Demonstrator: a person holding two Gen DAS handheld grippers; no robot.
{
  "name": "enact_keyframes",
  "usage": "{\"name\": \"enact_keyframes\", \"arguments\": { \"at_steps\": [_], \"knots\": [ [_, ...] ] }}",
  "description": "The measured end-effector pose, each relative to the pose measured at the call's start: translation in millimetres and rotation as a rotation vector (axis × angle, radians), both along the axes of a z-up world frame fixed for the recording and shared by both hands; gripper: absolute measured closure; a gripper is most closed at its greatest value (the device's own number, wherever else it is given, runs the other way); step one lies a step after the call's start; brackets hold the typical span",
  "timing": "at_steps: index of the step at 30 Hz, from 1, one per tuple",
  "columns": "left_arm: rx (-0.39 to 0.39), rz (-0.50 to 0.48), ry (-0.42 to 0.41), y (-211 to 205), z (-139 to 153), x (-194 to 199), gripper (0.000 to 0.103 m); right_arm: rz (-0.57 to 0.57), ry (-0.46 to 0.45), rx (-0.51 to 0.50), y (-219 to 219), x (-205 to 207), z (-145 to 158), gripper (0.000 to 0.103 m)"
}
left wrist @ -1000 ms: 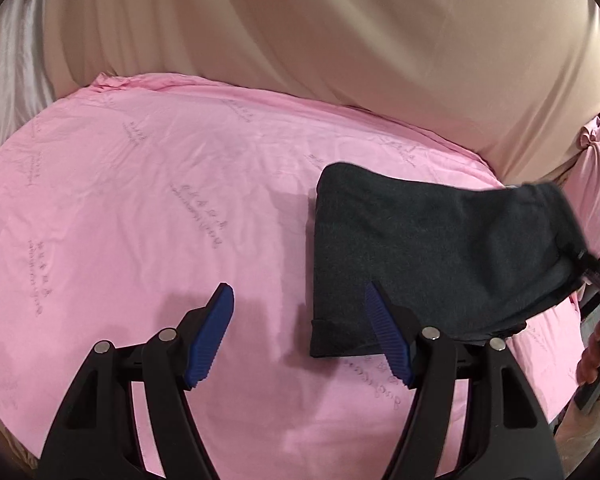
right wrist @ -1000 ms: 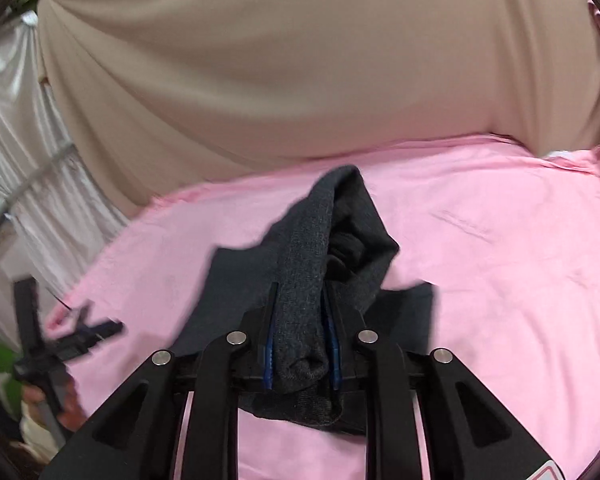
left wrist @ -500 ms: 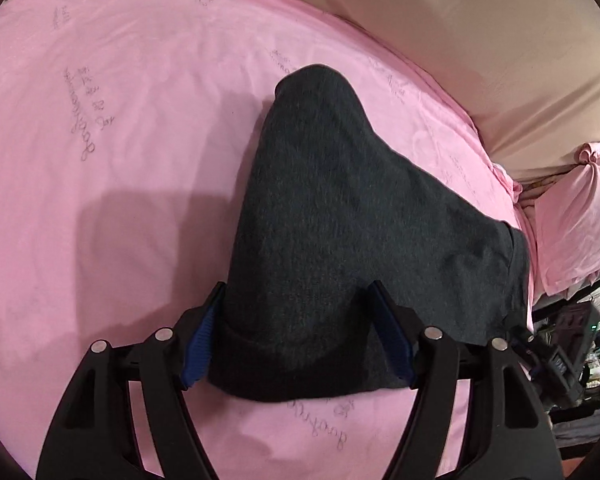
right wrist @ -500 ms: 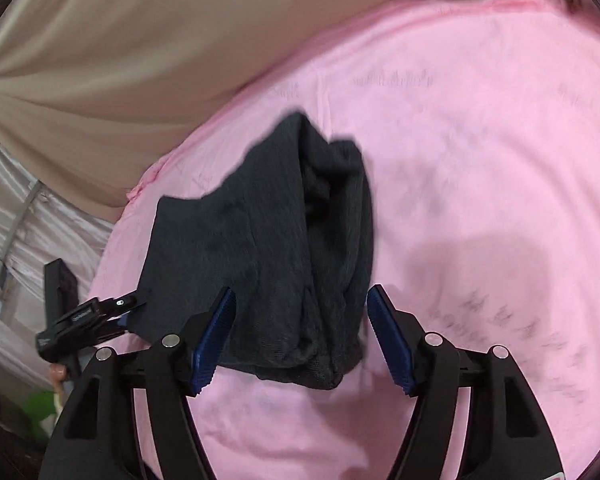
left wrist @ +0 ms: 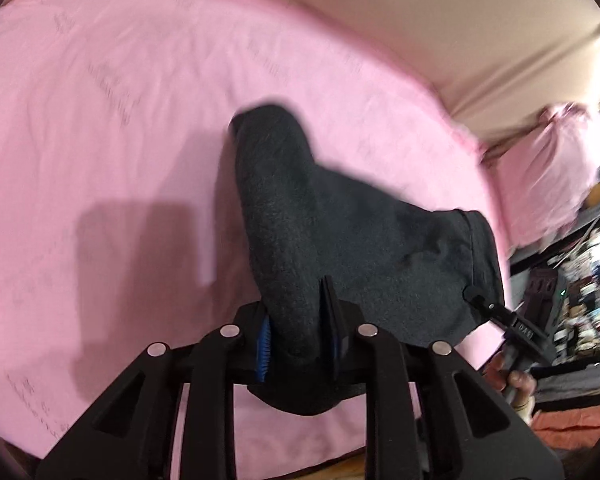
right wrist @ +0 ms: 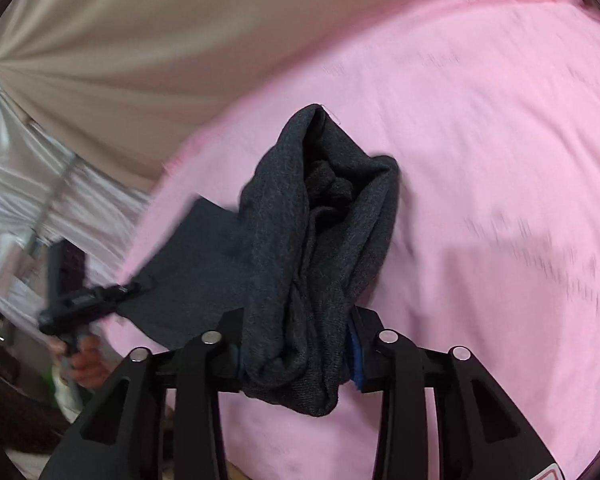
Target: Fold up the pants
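Observation:
The dark grey folded pants [left wrist: 340, 236] hang between both grippers above the pink sheet [left wrist: 120, 120]. My left gripper [left wrist: 296, 332] is shut on one end of the pants. My right gripper [right wrist: 296, 356] is shut on the other, bunched end of the pants [right wrist: 320, 240]. In the left wrist view the right gripper [left wrist: 500, 316] shows at the pants' far right corner. In the right wrist view the left gripper [right wrist: 92, 300] shows at the left, gripping the pants' flat corner.
The pink sheet [right wrist: 500, 160] covers a round table. A beige curtain [right wrist: 160, 40] hangs behind it. A pink bundle [left wrist: 552, 172] and cluttered shelves [left wrist: 580, 300] lie to the right in the left wrist view. White drapes [right wrist: 20, 200] hang at the left.
Both grippers were open around the pants half a second ago and have closed on them. The pants have lifted off the sheet at both ends.

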State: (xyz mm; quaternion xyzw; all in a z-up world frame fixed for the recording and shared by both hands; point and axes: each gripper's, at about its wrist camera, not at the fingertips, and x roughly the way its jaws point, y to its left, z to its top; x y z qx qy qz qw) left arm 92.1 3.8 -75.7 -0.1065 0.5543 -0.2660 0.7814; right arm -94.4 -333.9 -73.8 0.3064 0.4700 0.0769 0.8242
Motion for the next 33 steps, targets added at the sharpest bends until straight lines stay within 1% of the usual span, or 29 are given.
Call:
{"name": "enact_keyframes", "arguments": {
  "at_steps": [1, 2, 3, 4, 5, 6, 7, 8, 9, 11, 12, 13, 14, 15, 16, 17, 18, 19, 20, 21, 22, 23, 24, 25, 27, 29, 30, 32, 33],
  "knots": [
    [0.048, 0.021, 0.013, 1, -10, -2, 0.082, -0.031, -0.033, 0.048, -7, -9, 2, 0.057],
    [0.036, 0.036, 0.011, 4, -10, -4, 0.082, -0.079, -0.046, 0.043, -12, -18, 12, 0.056],
    [0.008, 0.056, -0.005, 10, -2, -6, 0.082, -0.104, -0.071, -0.011, -14, -23, 27, 0.052],
    [-0.003, 0.075, -0.041, 14, 11, -8, 0.084, -0.117, -0.125, -0.097, -13, -27, 49, 0.05],
    [-0.016, 0.1, -0.121, 18, 33, -10, 0.084, -0.107, -0.181, -0.16, -11, -28, 70, 0.049],
    [-0.021, 0.111, -0.191, 17, 51, -11, 0.082, -0.092, -0.217, -0.185, -9, -25, 83, 0.043],
    [-0.014, 0.115, -0.234, 15, 62, -10, 0.081, -0.078, -0.246, -0.192, -8, -20, 93, 0.036],
    [-0.003, 0.123, -0.275, 10, 73, -6, 0.08, -0.06, -0.256, -0.187, -7, -9, 98, 0.035],
    [0.004, 0.129, -0.304, 2, 79, 0, 0.077, -0.042, -0.24, -0.186, -8, 5, 95, 0.034],
    [0.02, 0.11, -0.298, -18, 78, 20, 0.075, -0.016, -0.172, -0.174, -6, 34, 77, 0.034],
    [0.046, 0.107, -0.275, -31, 68, 33, 0.075, 0.004, -0.148, -0.161, -1, 44, 68, 0.04],
    [0.104, 0.102, -0.255, -44, 54, 47, 0.075, 0.021, -0.12, -0.171, 6, 58, 59, 0.07],
    [0.184, 0.114, -0.232, -56, 36, 62, 0.075, 0.015, -0.117, -0.198, 16, 71, 59, 0.08],
    [0.23, 0.129, -0.215, -59, 20, 67, 0.078, 0.011, -0.151, -0.187, 16, 69, 65, 0.084],
    [0.26, 0.146, -0.205, -59, 5, 75, 0.079, -0.003, -0.213, -0.163, 14, 64, 80, 0.096],
    [0.279, 0.158, -0.199, -56, -6, 79, 0.08, -0.018, -0.276, -0.166, 12, 57, 97, 0.098],
    [0.277, 0.156, -0.196, -54, -9, 81, 0.081, -0.023, -0.307, -0.185, 9, 53, 105, 0.098],
    [0.275, 0.158, -0.21, -55, -9, 82, 0.08, -0.024, -0.314, -0.206, 4, 51, 101, 0.097],
    [0.295, 0.157, -0.239, -57, -10, 81, 0.08, -0.019, -0.272, -0.214, 1, 58, 89, 0.095],
    [0.32, 0.153, -0.26, -64, -9, 80, 0.079, -0.021, -0.165, -0.232, -3, 69, 61, 0.095],
    [0.357, 0.149, -0.29, -70, -9, 77, 0.079, -0.032, -0.097, -0.218, -8, 72, 38, 0.092],
    [0.371, 0.147, -0.303, -73, -7, 76, 0.079, -0.05, -0.114, -0.164, -15, 66, 32, 0.092],
    [0.4, 0.137, -0.322, -77, -4, 72, 0.079, -0.08, -0.139, -0.114, -19, 55, 40, 0.091],
    [0.413, 0.132, -0.335, -78, 0, 67, 0.079, -0.108, -0.164, -0.124, -19, 45, 53, 0.089],
    [0.385, 0.134, -0.35, -73, 14, 58, 0.079, -0.13, -0.267, -0.183, -10, 23, 90, 0.084],
    [0.348, 0.135, -0.372, -68, 30, 46, 0.078, -0.06, -0.321, -0.195, 9, 8, 111, 0.084],
    [0.341, 0.137, -0.391, -64, 38, 38, 0.076, -0.025, -0.318, -0.212, 20, 6, 110, 0.084],
    [0.363, 0.148, -0.42, -61, 46, 26, 0.074, 0.046, -0.234, -0.264, 33, 11, 87, 0.084],
    [0.371, 0.15, -0.426, -61, 47, 22, 0.074, 0.049, -0.152, -0.311, 34, 15, 65, 0.084]
  ]
}}
